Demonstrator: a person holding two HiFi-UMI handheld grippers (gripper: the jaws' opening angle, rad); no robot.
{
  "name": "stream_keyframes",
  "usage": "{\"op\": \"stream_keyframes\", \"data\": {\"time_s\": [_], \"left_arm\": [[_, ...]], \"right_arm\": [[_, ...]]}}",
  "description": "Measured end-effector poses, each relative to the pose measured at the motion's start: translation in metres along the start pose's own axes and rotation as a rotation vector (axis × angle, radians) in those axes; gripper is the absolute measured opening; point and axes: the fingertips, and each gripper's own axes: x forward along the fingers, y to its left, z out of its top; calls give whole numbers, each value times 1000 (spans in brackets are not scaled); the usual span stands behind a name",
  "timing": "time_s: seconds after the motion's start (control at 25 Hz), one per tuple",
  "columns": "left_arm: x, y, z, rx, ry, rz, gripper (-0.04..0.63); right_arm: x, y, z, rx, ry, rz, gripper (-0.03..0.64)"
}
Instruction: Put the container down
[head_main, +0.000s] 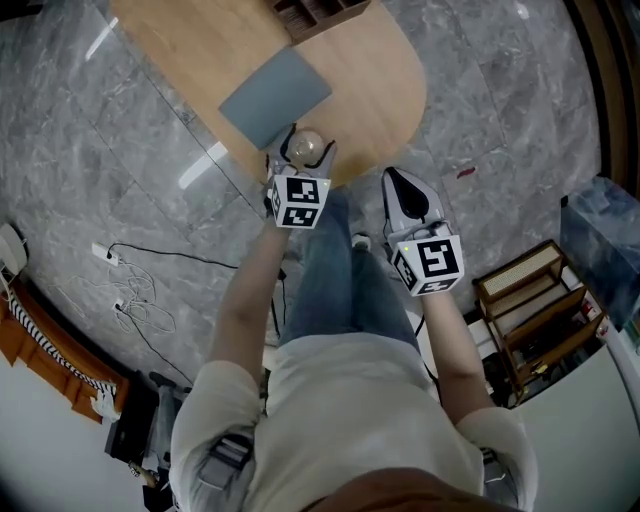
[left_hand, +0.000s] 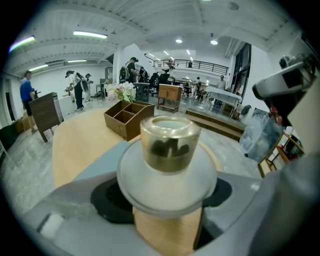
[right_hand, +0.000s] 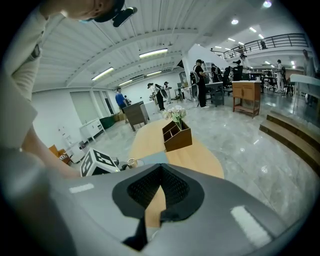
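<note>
Glass container (left_hand: 167, 150) sits clamped between the left gripper's (head_main: 304, 152) wide-set jaws, over the desk (head_main: 180, 50) edge, with the right gripper (head_main: 395, 182) beside it closed, holding nothing

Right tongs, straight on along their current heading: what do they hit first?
Probably the table, near its rounded end and short of the box; nothing else shows in that line. Depth is unclear.
</note>
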Motion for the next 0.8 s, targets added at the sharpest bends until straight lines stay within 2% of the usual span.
{"op": "stream_keyframes", "data": {"time_s": [0.44,0.8], "left_arm": [[47,13,-33,33,10,-1,350],[53,13,-38,99,-36,46,350]], "right_arm": [[32,8,-37,21,41,34,-2],[36,16,-54,35,55,57,-2]]}}
